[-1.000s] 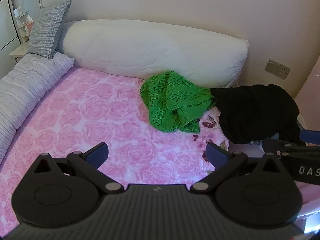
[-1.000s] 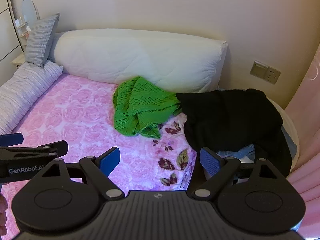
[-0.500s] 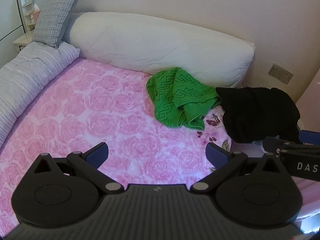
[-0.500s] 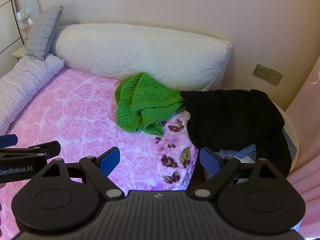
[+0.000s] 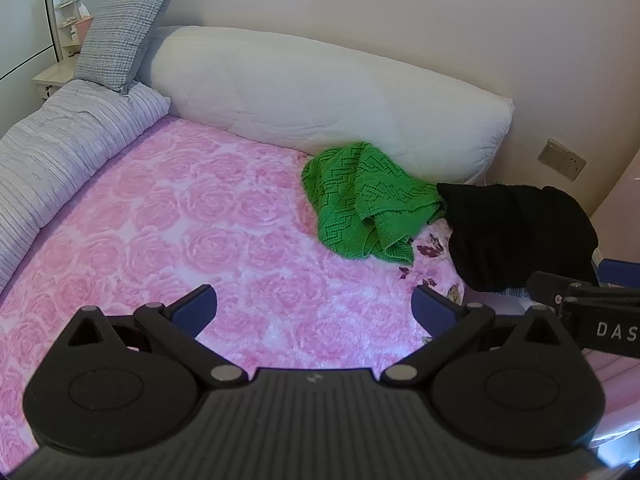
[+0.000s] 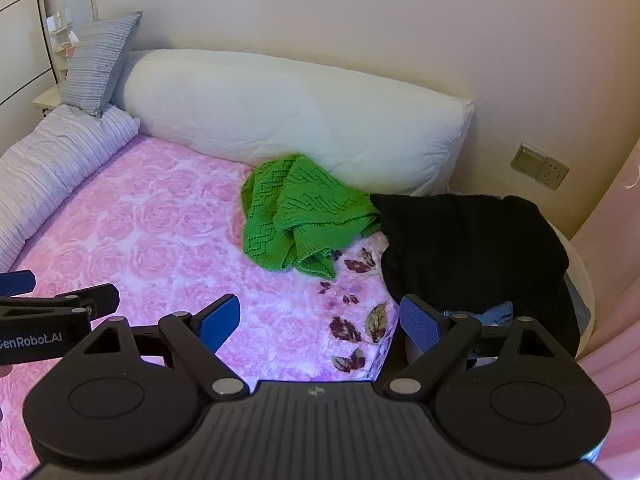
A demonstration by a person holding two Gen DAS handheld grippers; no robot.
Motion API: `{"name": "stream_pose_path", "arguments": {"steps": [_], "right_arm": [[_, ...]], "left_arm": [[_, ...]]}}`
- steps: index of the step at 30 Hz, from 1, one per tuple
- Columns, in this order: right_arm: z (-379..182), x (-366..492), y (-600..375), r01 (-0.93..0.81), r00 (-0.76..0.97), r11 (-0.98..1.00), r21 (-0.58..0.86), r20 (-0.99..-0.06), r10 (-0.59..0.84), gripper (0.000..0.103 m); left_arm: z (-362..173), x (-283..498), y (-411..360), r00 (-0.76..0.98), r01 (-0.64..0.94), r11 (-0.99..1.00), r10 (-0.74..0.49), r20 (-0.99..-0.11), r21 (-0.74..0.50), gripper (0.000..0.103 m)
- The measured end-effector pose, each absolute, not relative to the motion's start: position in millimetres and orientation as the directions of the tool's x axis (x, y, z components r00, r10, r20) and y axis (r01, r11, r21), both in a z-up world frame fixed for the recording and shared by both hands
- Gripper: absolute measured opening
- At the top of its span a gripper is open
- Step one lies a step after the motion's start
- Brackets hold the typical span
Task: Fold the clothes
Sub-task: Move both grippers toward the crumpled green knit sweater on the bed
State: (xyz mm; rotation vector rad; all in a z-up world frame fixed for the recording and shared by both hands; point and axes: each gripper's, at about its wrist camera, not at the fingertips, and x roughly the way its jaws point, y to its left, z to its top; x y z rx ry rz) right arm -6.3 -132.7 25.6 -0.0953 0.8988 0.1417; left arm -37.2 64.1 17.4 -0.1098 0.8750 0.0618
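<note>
wrist views facing bed (image 5: 224,216) (overlapping), near

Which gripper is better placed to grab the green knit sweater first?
Right, probably. In its view the crumpled green knit sweater sits nearly centred ahead of the open right gripper; for the open left gripper it lies off to the right.

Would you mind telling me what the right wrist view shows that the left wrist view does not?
Only the right wrist view shows the blue denim under the black garment and the white basket rim. Only the left wrist view shows the right gripper's side, marked DAS. Both share the crumpled green knit, the white bolster, the pink rose blanket, the wall socket and open, empty jaws.
</note>
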Motion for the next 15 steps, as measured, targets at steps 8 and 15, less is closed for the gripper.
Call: {"name": "stream_pose_path", "arguments": {"steps": [8,15], "right_arm": [[25,-9,-134,-0.163,0.609,0.986,-0.018,-0.788,0.086,0.089],[24,-1,-134,-0.177,0.610,0.984,-0.013,-0.786,0.099,0.089]], "left_arm": [[17,-39,64,0.639,-0.095,0.993,0.004,-0.770,-0.073,0.102],[16,-28,60,0.637,-0.105,0.992,0.018,-0.770,-0.063,0.102]]}}
